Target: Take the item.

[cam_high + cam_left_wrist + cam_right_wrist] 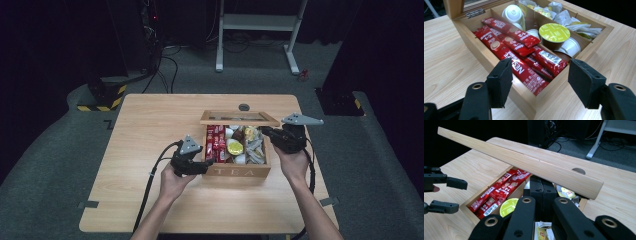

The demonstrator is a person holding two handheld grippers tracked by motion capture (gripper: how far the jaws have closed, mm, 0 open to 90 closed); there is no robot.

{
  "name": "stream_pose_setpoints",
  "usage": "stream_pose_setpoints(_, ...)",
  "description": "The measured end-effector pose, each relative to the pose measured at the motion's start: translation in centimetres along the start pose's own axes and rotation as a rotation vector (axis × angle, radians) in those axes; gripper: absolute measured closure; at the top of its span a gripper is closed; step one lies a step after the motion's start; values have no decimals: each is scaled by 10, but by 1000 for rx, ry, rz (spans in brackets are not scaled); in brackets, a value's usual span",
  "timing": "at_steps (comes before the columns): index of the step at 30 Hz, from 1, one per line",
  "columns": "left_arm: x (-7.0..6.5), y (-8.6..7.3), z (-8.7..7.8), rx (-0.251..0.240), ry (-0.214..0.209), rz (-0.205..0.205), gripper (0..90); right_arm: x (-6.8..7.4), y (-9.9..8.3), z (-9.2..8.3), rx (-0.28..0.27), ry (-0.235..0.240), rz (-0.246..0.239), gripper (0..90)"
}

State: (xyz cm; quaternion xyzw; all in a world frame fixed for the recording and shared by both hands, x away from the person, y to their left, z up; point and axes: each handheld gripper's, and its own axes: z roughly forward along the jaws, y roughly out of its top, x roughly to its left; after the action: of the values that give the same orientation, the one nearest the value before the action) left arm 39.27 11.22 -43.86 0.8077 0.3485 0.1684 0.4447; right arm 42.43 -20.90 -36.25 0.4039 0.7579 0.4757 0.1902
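An open wooden box marked TEA (237, 171) sits mid-table, its lid (239, 118) raised at the back. Red coffee sachets (509, 42) fill the left compartment; a yellow-topped capsule (554, 32), white capsules and tea bags lie in the others. My left gripper (540, 72) is open, and its pads straddle the box's front left corner without touching it. It stands at that corner (210, 161) in the high view. My right gripper (540, 181) is shut with nothing visible between the pads. It reaches from the right (263, 131) under the tilted lid (524, 162), over the box's right side.
The light wooden table (150, 195) has bare room to the left of and in front of the box. A round cable grommet (244, 107) sits behind the lid. Beyond the table stand a white desk frame (257, 25) and a black base with yellow stripes (102, 97).
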Motion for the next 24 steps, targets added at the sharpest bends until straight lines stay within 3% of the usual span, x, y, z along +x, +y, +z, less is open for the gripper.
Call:
stream_pose_setpoints(14, -8, 11, 18, 5, -15, 14, 350, -2, 6, 2, -9, -6, 8, 900)
stream_pose_setpoints(24, -18, 24, 31, 24, -12, 61, 344, -4, 14, 4, -22, -6, 16, 900)
